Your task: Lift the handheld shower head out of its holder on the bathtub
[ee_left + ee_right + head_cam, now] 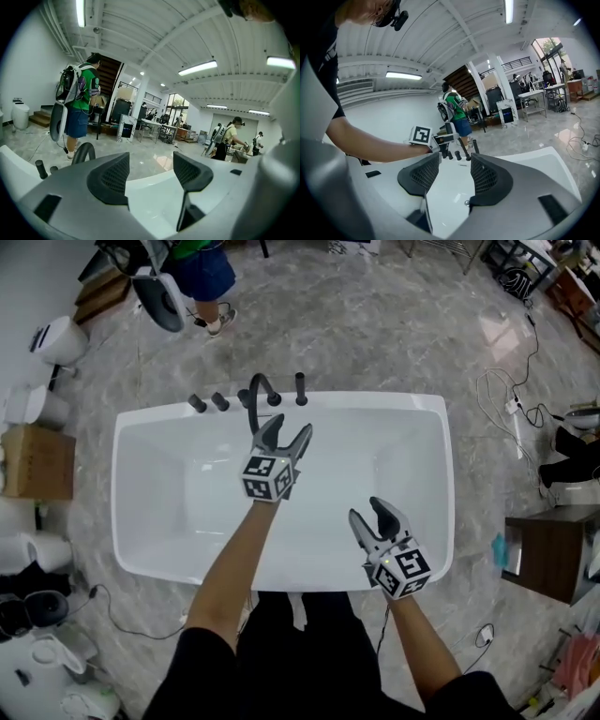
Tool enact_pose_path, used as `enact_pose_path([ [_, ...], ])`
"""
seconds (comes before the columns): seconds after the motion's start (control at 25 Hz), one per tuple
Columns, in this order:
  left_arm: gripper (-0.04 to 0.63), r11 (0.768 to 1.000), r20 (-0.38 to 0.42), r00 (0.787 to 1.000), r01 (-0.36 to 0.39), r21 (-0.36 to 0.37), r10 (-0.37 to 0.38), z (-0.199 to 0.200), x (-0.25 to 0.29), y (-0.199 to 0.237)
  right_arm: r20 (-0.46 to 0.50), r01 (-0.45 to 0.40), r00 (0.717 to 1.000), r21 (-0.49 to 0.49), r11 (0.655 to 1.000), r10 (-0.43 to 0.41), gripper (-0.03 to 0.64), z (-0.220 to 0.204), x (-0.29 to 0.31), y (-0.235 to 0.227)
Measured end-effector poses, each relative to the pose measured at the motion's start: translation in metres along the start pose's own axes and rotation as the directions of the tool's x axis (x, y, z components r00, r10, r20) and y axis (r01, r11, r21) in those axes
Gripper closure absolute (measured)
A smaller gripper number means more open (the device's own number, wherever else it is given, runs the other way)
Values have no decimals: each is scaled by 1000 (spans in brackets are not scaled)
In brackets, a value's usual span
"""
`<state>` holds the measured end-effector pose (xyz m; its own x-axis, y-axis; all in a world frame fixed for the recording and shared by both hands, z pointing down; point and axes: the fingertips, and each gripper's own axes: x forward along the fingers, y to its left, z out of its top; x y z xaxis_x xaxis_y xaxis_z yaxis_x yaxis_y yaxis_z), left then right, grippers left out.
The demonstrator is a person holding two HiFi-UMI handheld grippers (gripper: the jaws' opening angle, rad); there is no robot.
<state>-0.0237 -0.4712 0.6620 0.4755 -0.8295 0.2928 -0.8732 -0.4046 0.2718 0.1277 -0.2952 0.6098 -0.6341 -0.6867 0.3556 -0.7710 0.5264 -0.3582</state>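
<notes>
Hovering left hand-held gripper [289, 427], jaws apart, near upright shower head [301, 388].

A cardboard box [37, 462] sits on the marble floor [394, 324], well apart from a dark wooden cabinet [548, 554].

Open room over bathtub [384, 401]; curved spout [256, 390] and knobs [220, 401] close left of shower head [301, 388].
</notes>
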Motion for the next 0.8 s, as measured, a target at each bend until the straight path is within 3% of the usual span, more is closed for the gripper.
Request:
enact_pose_path([
  [0.24,325,1000,-57,998,3,9,-2,-18,34,15,-66,-41,997,57,998,45,431,-37,6,13],
  [0.44,325,999,-84,996,-38,-15,37,-31,55,42,-104,-54,993,82,995,63,431,-65,3,13],
  [0.8,325,996,-118,989,-85,-1,84,-48,108,67,-139,-57,988,64,996,65,431,-84,7,-4],
])
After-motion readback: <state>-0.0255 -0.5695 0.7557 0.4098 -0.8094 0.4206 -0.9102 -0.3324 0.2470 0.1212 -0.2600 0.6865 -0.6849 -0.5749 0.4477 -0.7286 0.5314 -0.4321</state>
